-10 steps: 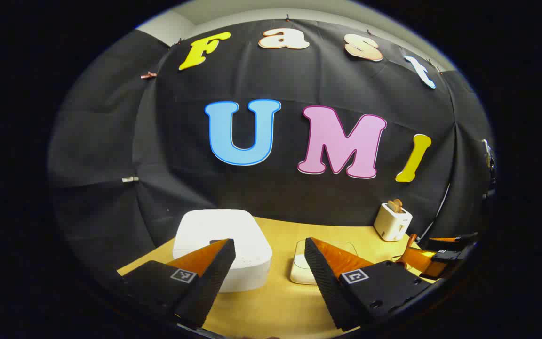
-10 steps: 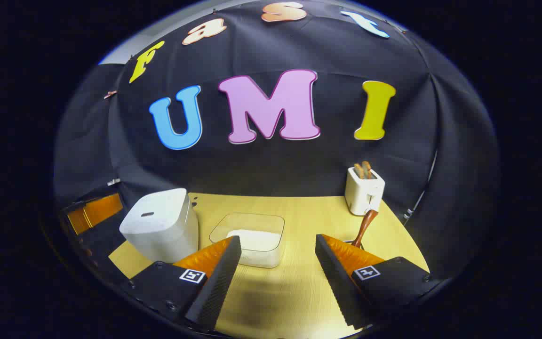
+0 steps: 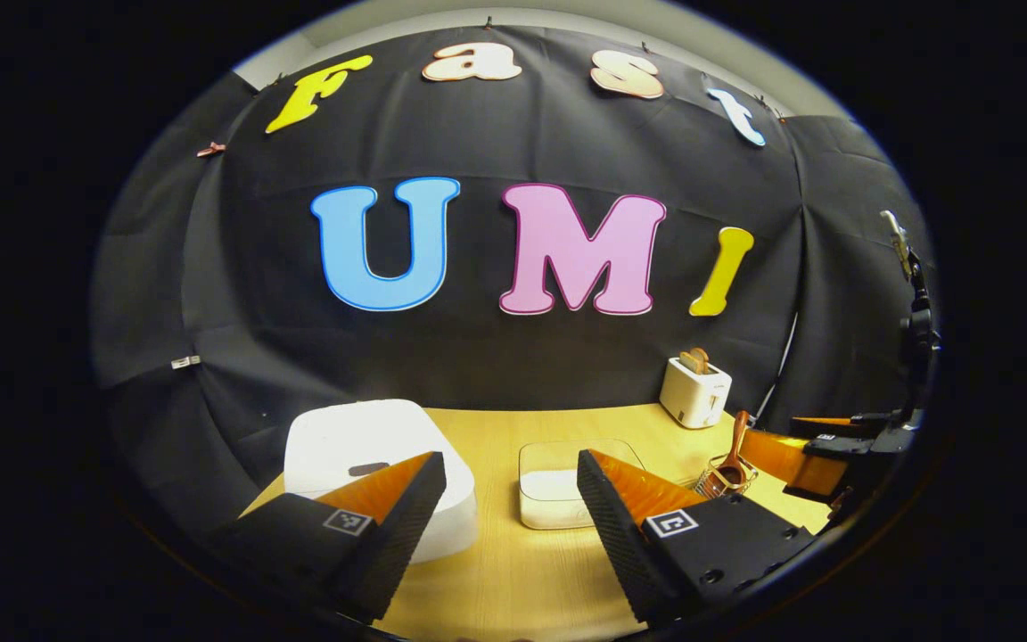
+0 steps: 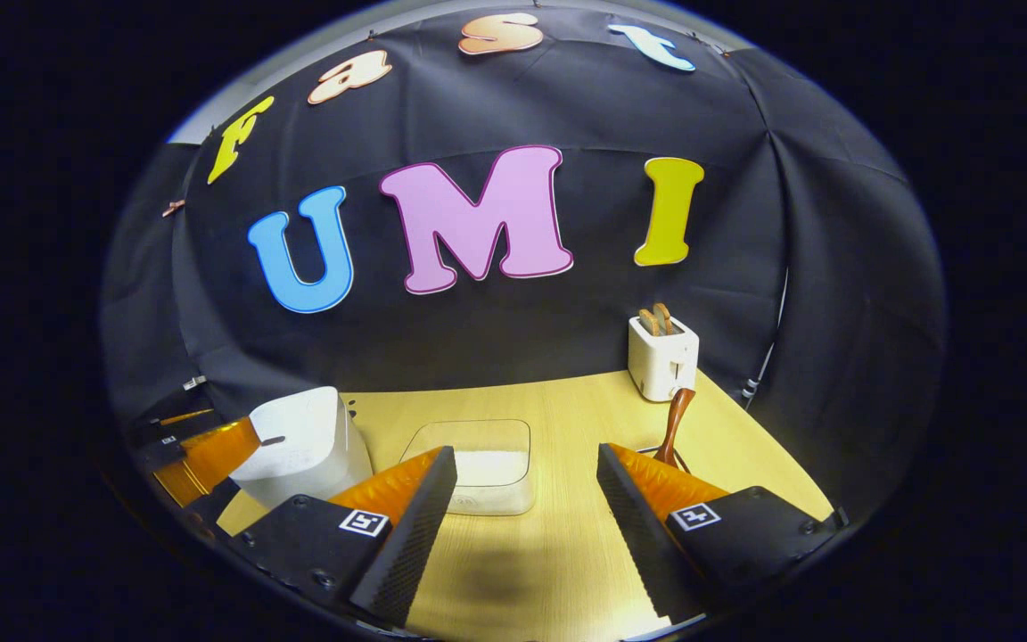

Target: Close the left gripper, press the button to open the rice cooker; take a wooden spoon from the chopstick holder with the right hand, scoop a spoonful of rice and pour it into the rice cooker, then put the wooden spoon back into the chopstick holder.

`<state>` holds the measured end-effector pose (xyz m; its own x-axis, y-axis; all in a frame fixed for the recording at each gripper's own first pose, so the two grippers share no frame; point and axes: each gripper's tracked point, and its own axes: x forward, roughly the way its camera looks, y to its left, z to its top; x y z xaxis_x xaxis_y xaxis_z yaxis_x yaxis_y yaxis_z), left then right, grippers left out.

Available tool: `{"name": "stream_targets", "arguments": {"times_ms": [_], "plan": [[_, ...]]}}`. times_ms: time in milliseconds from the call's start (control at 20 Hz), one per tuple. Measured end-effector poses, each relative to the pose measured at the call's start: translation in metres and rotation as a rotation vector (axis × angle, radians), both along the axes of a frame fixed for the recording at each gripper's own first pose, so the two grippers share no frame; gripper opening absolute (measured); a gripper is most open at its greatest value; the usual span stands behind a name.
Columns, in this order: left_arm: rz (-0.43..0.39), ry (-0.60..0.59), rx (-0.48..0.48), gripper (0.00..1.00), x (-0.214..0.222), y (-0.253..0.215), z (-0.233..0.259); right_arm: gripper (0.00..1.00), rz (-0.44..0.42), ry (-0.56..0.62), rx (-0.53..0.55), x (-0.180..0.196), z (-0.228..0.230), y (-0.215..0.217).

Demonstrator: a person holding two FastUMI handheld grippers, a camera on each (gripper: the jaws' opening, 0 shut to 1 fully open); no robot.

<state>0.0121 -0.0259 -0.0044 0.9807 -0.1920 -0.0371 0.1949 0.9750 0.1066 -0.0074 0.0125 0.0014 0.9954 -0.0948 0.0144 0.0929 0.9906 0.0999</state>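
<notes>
Rice cooker: lid down, button apparently unpressed. Wooden spoon: in holder. Left tool, right tool: both spread, empty. All steps remain.

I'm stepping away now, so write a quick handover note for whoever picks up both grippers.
Left hand-held gripper: open, empty, above the table in front of the rice cooker.
Right hand-held gripper: open, empty, facing the rice box.
Things: cooker lid shut; wooden spoon upright in the holder, near the toaster.
Done: nothing yet.
Left: close left gripper, press the cooker button; take the spoon, scoop rice, pour it in, return the spoon.
</notes>
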Motion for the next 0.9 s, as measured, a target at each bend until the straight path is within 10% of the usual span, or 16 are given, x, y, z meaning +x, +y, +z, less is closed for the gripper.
{"name": "stream_targets", "arguments": {"times_ms": [900], "plan": [[0.069,0.015,-0.042,0.92,0.044,0.044,0.011,0.98,0.022,0.067,-0.020,0.010,-0.011,0.005]]}}
